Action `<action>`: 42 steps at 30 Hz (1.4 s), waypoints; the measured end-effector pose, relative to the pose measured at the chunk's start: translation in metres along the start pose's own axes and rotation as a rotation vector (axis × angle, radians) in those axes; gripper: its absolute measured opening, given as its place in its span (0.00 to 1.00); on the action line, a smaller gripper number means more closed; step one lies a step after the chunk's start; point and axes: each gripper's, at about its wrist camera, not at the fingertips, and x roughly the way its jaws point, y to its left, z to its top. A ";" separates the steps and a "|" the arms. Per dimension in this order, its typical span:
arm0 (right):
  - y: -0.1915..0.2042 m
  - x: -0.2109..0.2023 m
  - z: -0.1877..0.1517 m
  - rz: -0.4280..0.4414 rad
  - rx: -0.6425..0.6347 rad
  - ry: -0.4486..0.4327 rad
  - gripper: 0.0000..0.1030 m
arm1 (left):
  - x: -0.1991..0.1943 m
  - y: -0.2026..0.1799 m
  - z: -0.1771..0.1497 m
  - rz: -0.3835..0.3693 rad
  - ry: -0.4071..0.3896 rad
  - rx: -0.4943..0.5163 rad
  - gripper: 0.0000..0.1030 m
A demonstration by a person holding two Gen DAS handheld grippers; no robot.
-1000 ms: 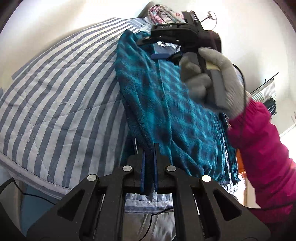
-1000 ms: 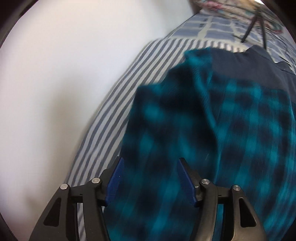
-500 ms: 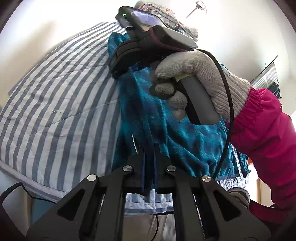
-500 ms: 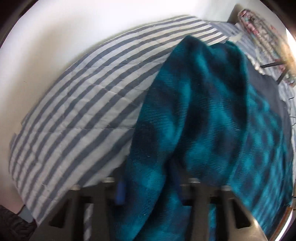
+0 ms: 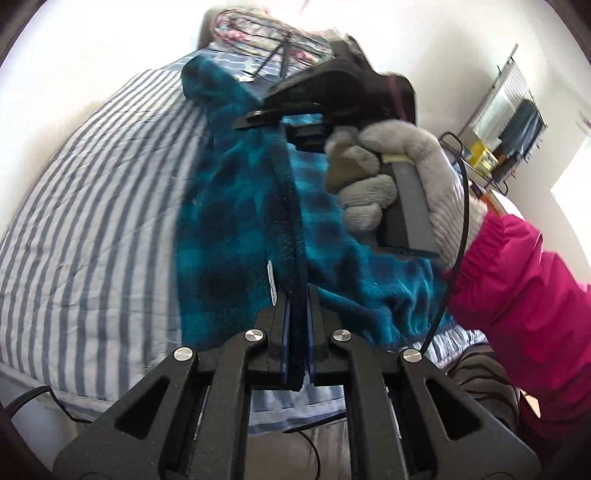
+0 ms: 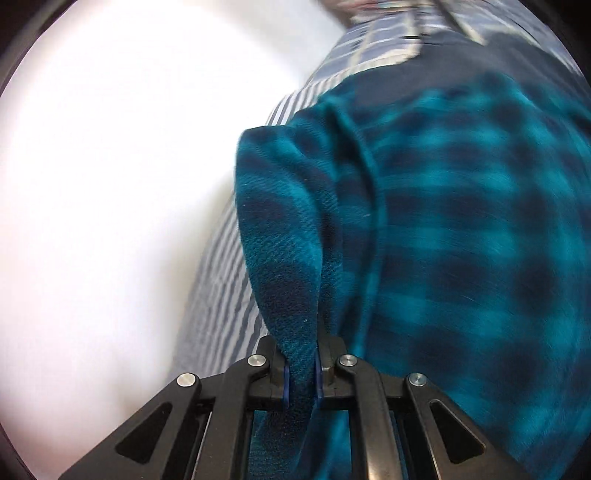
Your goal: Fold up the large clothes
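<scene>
A teal and dark blue plaid fleece garment (image 5: 236,206) lies on a blue-and-white striped bed cover (image 5: 92,206). My left gripper (image 5: 297,295) is shut on the garment's dark hem edge near the bed's front. In the left wrist view a grey-gloved hand (image 5: 388,177) holds my right gripper (image 5: 258,118) over the far part of the garment. In the right wrist view the garment (image 6: 461,206) fills the right side, and the right gripper (image 6: 302,354) has its jaws closing, the blue pads pinching a raised fold of fleece.
A pink sleeve (image 5: 517,295) reaches in from the right. A floral cloth (image 5: 251,33) and a thin black stand (image 5: 280,55) sit at the head of the bed. A wire rack (image 5: 517,122) stands by the right wall. A white wall (image 6: 110,184) borders the bed.
The right gripper's open jaws have closed onto a fold of the fleece and pulled it up. In the left wrist view the right hand swung back to the right.
</scene>
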 end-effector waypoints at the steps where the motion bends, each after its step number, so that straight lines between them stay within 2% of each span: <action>1: -0.013 -0.008 -0.005 0.028 0.038 -0.021 0.06 | 0.003 -0.004 0.000 -0.006 0.007 0.010 0.05; 4: -0.058 -0.023 -0.025 0.103 0.188 -0.067 0.06 | 0.012 -0.015 -0.004 -0.012 0.030 0.043 0.05; 6: -0.080 -0.022 -0.032 0.107 0.248 -0.056 0.06 | 0.018 -0.022 -0.005 -0.017 0.046 0.053 0.04; 8: -0.087 -0.021 -0.036 0.082 0.249 -0.048 0.06 | 0.023 -0.024 -0.007 -0.027 0.064 0.049 0.05; 14: -0.065 -0.025 -0.026 0.021 0.149 -0.035 0.06 | 0.024 -0.031 -0.003 -0.052 0.058 0.027 0.04; 16: -0.059 -0.016 -0.006 0.001 0.133 -0.026 0.06 | 0.023 -0.034 -0.003 -0.068 0.054 0.023 0.04; 20: -0.043 -0.012 -0.004 -0.068 0.119 -0.017 0.07 | 0.026 -0.039 0.000 -0.097 0.058 0.026 0.05; 22: -0.038 -0.013 -0.006 -0.078 0.118 -0.006 0.18 | 0.023 -0.033 -0.001 -0.131 0.074 0.018 0.06; 24: -0.034 -0.019 -0.008 -0.075 0.121 -0.009 0.39 | 0.013 -0.028 -0.003 -0.193 0.089 0.004 0.06; 27: -0.036 -0.033 -0.014 -0.070 0.139 -0.026 0.42 | -0.018 -0.016 -0.010 -0.217 0.052 0.013 0.06; 29: -0.055 -0.047 -0.017 -0.065 0.141 -0.020 0.43 | -0.034 -0.005 -0.012 -0.207 0.024 0.006 0.06; 33: -0.041 -0.063 -0.048 -0.132 0.068 -0.006 0.43 | -0.052 0.026 -0.010 -0.097 -0.019 -0.009 0.06; 36: -0.023 -0.069 -0.071 -0.119 0.019 -0.013 0.42 | -0.046 0.044 -0.007 -0.089 -0.004 -0.067 0.07; 37: -0.016 -0.070 -0.077 -0.127 -0.002 -0.016 0.42 | -0.042 0.045 -0.007 -0.094 0.006 -0.076 0.13; 38: -0.018 -0.090 -0.081 -0.133 -0.017 -0.019 0.42 | -0.039 0.043 -0.008 -0.104 0.011 -0.074 0.23; 40: -0.011 -0.101 -0.085 -0.151 -0.060 -0.015 0.42 | -0.035 0.031 -0.014 -0.114 0.020 -0.029 0.35; 42: -0.004 -0.100 -0.080 -0.174 -0.090 -0.015 0.43 | -0.030 0.013 -0.016 -0.102 0.026 0.031 0.37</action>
